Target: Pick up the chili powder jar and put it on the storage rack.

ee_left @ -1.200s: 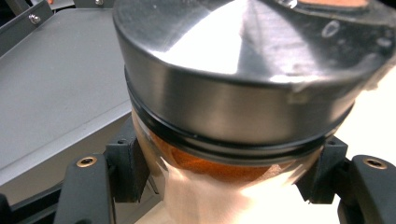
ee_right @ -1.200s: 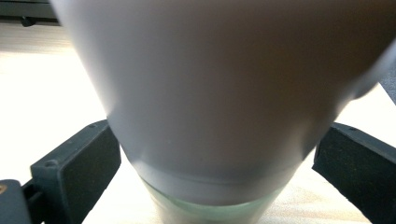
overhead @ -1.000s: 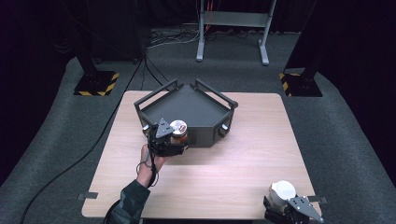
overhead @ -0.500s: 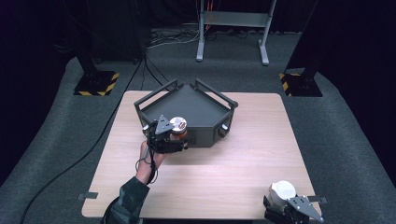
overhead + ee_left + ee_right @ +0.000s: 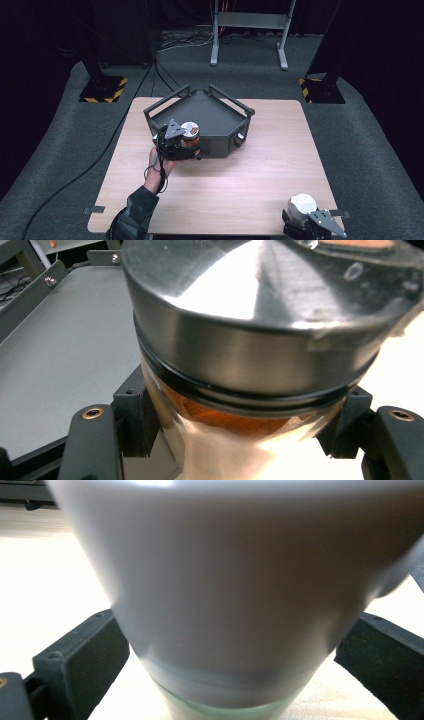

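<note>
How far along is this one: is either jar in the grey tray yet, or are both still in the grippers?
Done: nothing is in the tray yet. In hand: the left gripper holds the metal-lidded jar of orange contents at the tray's near edge; the right gripper holds a white-lidded jar at the table's near right corner. Left, probably: setting both jars in the tray.

My left hand (image 5: pixel 159 161) reaches in from six o'clock, carrying the left gripper (image 5: pixel 192 148) toward twelve, jaws clamped on a jar (image 5: pixel 250 340). My right gripper (image 5: pixel 305 216) sits at five o'clock, jaws closed round a white cup (image 5: pixel 235 590).
</note>
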`<act>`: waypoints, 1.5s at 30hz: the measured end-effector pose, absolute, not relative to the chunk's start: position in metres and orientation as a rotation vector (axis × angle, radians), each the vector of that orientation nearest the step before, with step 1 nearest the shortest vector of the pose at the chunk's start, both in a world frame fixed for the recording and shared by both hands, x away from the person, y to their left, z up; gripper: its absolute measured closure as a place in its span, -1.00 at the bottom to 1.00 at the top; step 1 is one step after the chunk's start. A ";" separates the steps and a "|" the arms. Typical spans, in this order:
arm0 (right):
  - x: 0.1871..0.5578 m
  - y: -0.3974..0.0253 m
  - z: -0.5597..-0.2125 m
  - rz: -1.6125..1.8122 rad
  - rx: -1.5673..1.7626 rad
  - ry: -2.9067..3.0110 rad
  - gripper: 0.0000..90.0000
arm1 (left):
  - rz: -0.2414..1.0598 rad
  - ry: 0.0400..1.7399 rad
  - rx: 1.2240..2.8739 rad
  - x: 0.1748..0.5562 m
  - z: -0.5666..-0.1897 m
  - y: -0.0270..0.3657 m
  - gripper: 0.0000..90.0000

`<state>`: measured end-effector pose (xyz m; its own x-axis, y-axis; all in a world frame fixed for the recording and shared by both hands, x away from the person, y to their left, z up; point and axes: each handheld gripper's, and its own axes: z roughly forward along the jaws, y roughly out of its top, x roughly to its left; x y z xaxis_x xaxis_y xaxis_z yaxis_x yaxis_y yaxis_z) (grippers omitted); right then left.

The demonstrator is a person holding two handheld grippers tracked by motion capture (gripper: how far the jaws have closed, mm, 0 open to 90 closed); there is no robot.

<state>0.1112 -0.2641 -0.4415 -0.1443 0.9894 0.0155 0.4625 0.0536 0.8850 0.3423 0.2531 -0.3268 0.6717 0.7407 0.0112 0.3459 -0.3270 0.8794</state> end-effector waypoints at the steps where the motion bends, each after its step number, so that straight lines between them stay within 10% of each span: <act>1: 0.111 -0.264 -0.441 1.033 1.469 1.684 -1.00 | 0.516 0.848 1.929 0.343 -0.326 0.254 -0.30; 45: 0.112 -0.264 -0.442 1.033 1.473 1.693 -1.00 | 0.503 0.832 1.925 0.354 -0.308 0.260 -0.30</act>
<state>0.1119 -0.2642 -0.4421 -0.1491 0.9887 0.0181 0.4686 0.0545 0.8817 0.3536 0.2601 -0.3083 0.6844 0.7291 0.0020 0.3400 -0.3216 0.8837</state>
